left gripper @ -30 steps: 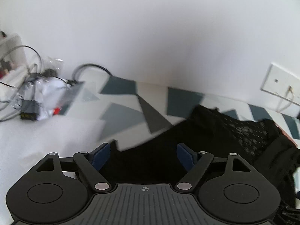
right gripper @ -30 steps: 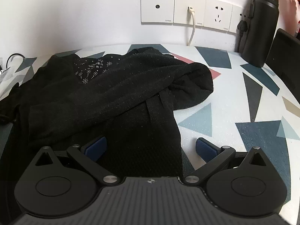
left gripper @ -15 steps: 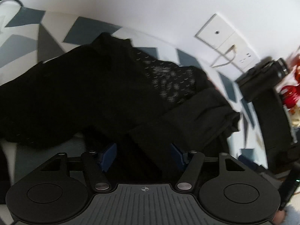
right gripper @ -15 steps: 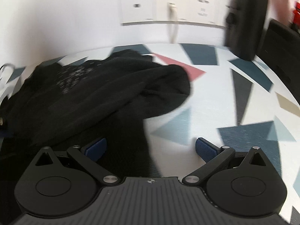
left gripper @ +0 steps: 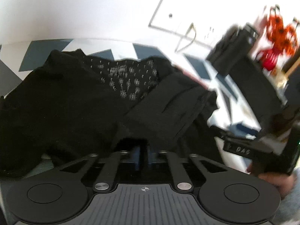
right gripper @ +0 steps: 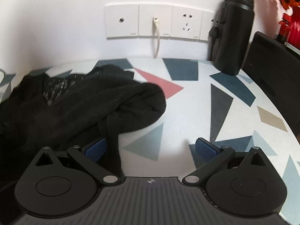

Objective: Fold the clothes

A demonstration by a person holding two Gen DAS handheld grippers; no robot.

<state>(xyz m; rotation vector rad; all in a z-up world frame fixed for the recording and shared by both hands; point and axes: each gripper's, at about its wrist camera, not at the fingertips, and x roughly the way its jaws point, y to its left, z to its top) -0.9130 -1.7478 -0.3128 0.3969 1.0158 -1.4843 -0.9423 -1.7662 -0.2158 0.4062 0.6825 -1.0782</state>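
A crumpled black garment [left gripper: 75, 101] with a sparkly patch lies across the patterned table. In the left wrist view my left gripper [left gripper: 142, 152] has its blue pads together, shut on a fold of the garment's near edge. The same black garment [right gripper: 78, 101] fills the left half of the right wrist view. My right gripper [right gripper: 150, 148] stands open over the table just right of it, its left pad [right gripper: 94, 148] at the cloth's edge and nothing between the fingers. Far right in the left wrist view, the right gripper's body [left gripper: 262, 146] shows, held by a hand.
The table [right gripper: 187, 116] is white with coloured triangles. On the wall behind are white sockets [right gripper: 155, 23] with a plugged cable. A black bottle [right gripper: 234, 31] and a black case [right gripper: 275, 75] stand at the right, with red and orange items [left gripper: 277, 37] beyond.
My left gripper swung right over the garment and went from open to shut on its near edge. My right gripper shifted right, so the garment sits further left in its view.
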